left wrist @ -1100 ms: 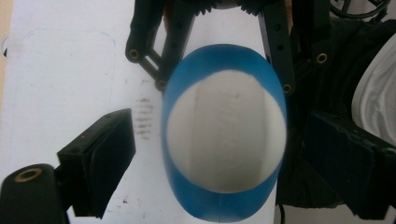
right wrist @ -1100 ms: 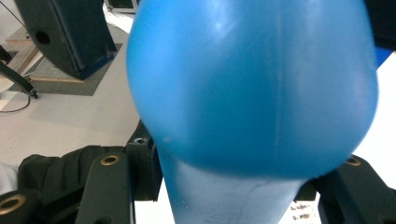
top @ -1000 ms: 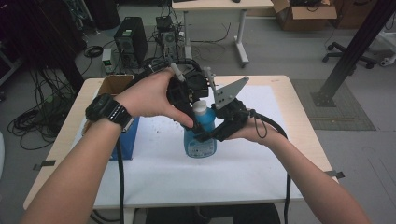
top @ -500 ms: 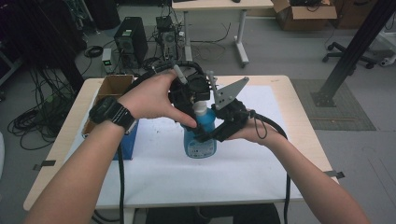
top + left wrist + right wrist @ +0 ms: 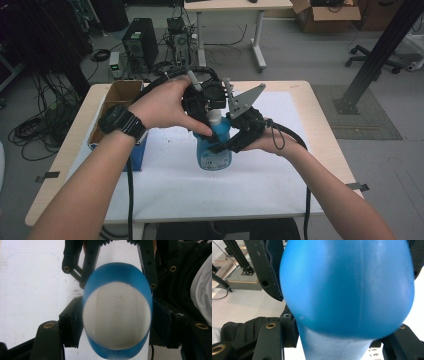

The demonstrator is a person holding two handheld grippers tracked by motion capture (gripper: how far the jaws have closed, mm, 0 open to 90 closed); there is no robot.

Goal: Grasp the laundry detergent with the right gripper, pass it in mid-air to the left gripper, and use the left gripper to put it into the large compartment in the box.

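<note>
A blue bottle [image 5: 214, 150] with a white cap [image 5: 215, 117] stands upright on the white sheet [image 5: 280, 170] at the middle of the table. My left gripper [image 5: 210, 107] comes down on it from above. In the left gripper view its jaws have just been closing, and the pads [image 5: 71, 325] now press both sides of the cap [image 5: 116, 312]. My right gripper [image 5: 227, 145] reaches in from the right and is shut on the bottle's body, which bulges between its jaws [image 5: 347, 290] in the right gripper view.
An open cardboard box [image 5: 120, 97] with a blue side stands at the table's left edge, next to my left forearm. Cables trail from both grippers across the table. On the floor behind are a computer tower [image 5: 141, 42] and another table [image 5: 235, 7].
</note>
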